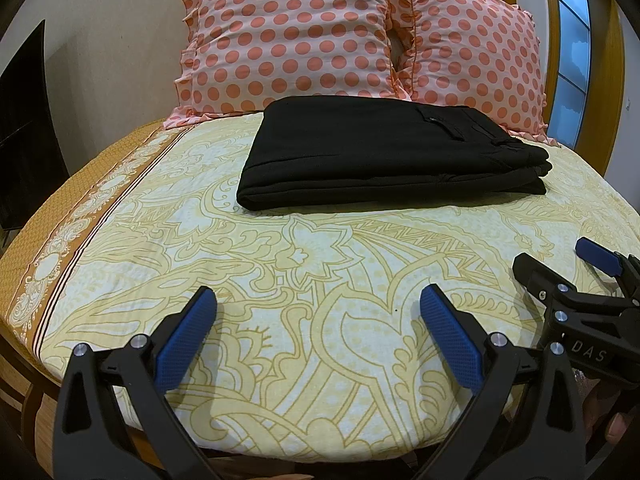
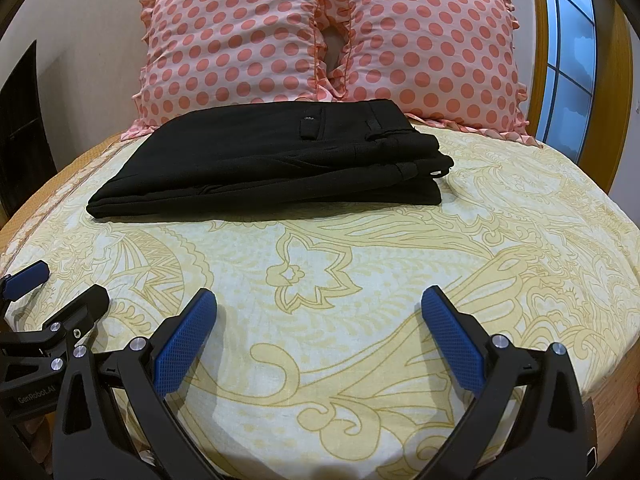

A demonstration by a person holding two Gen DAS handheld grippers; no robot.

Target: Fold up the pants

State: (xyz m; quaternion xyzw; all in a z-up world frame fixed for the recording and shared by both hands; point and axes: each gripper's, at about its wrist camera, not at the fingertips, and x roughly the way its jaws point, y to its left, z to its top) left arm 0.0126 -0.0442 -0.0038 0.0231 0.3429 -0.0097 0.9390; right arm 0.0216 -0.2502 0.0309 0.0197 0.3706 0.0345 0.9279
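I read the folding as done: the black pants (image 1: pixel 384 152) lie in a compact stacked rectangle near the head edge of the bed (image 1: pixel 120 208), just in front of the two dotted pillows (image 2: pixel 320 40). My left hand-held gripper (image 1: pixel 318 300) and right hand-held gripper (image 2: pixel 320 300) both hover wide apart and empty over the foot edge, well apart from the pants. Next I'd only square up the offset layers at the waistband end, if anything

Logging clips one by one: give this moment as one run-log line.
black fabric pants: folded stack on yellow floral bedsheet | left gripper: open, empty | right gripper: open, empty
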